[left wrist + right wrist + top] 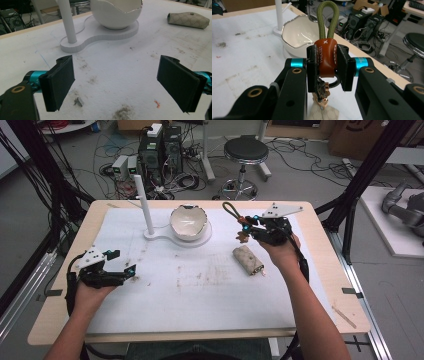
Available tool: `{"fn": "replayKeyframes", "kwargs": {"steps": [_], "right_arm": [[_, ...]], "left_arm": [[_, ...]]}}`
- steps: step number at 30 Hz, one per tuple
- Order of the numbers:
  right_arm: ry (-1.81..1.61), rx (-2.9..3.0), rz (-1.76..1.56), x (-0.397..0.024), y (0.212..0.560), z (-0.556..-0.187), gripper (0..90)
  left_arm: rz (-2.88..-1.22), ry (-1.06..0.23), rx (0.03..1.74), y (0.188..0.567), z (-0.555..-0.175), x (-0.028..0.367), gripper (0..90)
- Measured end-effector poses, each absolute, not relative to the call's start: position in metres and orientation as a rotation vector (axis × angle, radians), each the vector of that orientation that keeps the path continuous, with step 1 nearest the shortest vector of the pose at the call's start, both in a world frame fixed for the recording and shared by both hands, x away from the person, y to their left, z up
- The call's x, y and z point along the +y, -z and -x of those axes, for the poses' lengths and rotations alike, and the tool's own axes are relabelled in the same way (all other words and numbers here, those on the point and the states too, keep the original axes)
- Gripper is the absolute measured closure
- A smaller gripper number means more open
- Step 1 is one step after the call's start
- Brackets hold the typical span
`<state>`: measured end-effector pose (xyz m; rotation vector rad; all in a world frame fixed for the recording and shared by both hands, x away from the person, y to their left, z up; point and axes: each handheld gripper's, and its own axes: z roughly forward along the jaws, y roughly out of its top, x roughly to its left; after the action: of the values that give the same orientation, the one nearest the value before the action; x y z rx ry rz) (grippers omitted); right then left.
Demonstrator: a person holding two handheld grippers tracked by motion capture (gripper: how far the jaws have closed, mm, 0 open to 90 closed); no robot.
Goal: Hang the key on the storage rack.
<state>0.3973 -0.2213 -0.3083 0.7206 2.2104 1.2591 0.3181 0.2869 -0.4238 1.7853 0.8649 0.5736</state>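
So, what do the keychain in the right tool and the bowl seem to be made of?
Keychain: a matte olive loop that looks like woven cord, and a smooth brown tab, probably leather, with stamped lettering. Bowl: glossy white, likely glazed ceramic, with a shiny wavy rim.

Both forearms are bare. The left gripper (131, 270) and right gripper (245, 226) are black, with teal collars and brass-ringed holes behind flat black pads (61, 81), a pale three-cornered plate on top, black cable trailing behind
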Motion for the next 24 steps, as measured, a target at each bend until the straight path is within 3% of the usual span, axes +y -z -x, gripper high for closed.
{"fn": "replayKeyframes", "kwargs": {"steps": [24], "right_arm": [[-1.284, 2.299, -0.503, -0.12, 0.286, -0.433, 73.1]], "left_arm": [[-1.751, -0.647, 0.963, 0.425, -0.28, 0.326, 14.4]]}}
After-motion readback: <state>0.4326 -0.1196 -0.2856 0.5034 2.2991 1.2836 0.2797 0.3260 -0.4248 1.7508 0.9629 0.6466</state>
